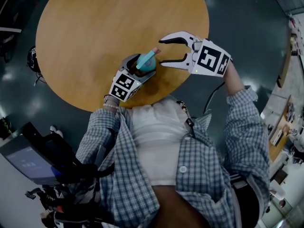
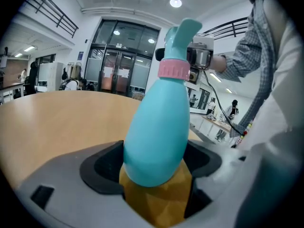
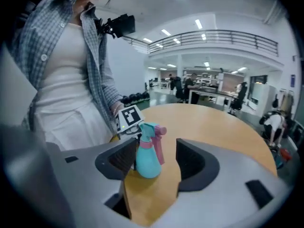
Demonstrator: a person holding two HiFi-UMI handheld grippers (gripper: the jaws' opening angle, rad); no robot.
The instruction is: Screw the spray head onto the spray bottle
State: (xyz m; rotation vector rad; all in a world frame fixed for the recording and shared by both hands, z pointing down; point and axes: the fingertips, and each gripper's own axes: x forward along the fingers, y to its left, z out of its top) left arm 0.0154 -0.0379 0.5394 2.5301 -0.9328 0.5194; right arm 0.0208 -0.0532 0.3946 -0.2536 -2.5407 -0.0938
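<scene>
**Operator:** Status of the spray bottle (image 1: 148, 60)?

**Inspector:** It is over the round wooden table (image 1: 95, 32), at the table edge nearest the person. The left gripper (image 1: 142, 68) is clamped on the lower body of the bottle, one jaw on each side. The base appears to rest on the tabletop.

**Operator:** Status of the spray head (image 2: 183, 34)?

**Inspector:** It is mounted on the bottle neck. The pink collar (image 2: 173, 70) sits against the shoulder with no visible gap. The pink trigger hangs down the side, as the right gripper view shows.

**Operator:** Status of the right gripper (image 1: 162, 51)?

**Inspector:** Its jaws stand wide apart and hold nothing. It hovers above the same near edge of the table, just beside the bottle and clear of it. In its own view the bottle shows beyond the jaws, not touching either pad.

**Operator:** Progress?

**Inspector:** Judged as near complete or complete: the head is seated and the turning claw is off it. Thread tightness cannot be confirmed from these views. Remaining items, if any: one more tightening turn, then release of the bottle by the left gripper.
</scene>
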